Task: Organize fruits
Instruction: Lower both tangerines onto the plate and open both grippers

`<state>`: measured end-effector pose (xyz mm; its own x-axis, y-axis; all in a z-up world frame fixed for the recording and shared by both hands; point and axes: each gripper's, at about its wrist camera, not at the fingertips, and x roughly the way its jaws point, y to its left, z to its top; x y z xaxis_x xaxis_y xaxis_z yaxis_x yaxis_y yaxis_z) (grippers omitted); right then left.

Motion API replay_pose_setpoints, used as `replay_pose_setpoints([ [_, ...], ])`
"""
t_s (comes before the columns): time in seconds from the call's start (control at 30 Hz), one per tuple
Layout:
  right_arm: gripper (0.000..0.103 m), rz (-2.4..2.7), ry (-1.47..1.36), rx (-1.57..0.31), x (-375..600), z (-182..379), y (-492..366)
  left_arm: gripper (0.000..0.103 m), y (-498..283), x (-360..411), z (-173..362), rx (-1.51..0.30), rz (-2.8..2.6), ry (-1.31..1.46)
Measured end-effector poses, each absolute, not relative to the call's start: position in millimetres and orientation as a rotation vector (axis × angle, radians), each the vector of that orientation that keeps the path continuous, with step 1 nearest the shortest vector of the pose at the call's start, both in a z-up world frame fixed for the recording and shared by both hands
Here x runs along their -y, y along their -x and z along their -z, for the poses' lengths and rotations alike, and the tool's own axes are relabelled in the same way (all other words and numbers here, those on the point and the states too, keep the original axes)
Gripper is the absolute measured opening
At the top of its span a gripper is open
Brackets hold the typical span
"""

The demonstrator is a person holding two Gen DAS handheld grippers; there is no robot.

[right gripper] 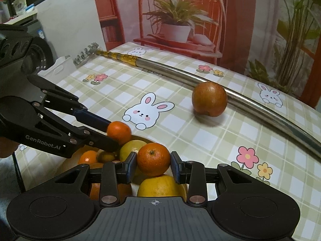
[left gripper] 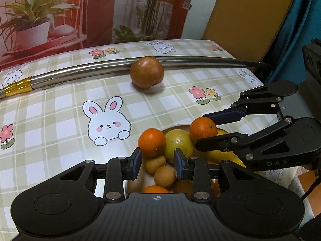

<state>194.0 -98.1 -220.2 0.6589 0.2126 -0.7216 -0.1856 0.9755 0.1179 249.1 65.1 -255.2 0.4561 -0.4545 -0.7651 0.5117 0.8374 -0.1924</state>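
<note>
Over fruit bowl [right gripper: 149, 140]: right gripper [right gripper: 153, 165] jaws pinching orange [right gripper: 153, 159] at equator; left gripper [left gripper: 157, 161] jaws narrowly spread, empty. Orange light, firm, smooth-skinned; likely rolls if released.

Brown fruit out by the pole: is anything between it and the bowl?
Nothing lies on the tablecloth between the brown fruit and the bowl. The metal pole runs behind the fruit, on its far side, not in the path. The bowl is already heaped full, and the right tongs are shut on an orange.
</note>
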Motion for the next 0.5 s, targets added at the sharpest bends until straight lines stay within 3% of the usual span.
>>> replay_pose_setpoints([
  [0.5, 0.033, -0.267, -0.028, -0.828, 94, 211, -182, 0.036, -246, -79, 249, -0.9, 0.561, -0.008],
])
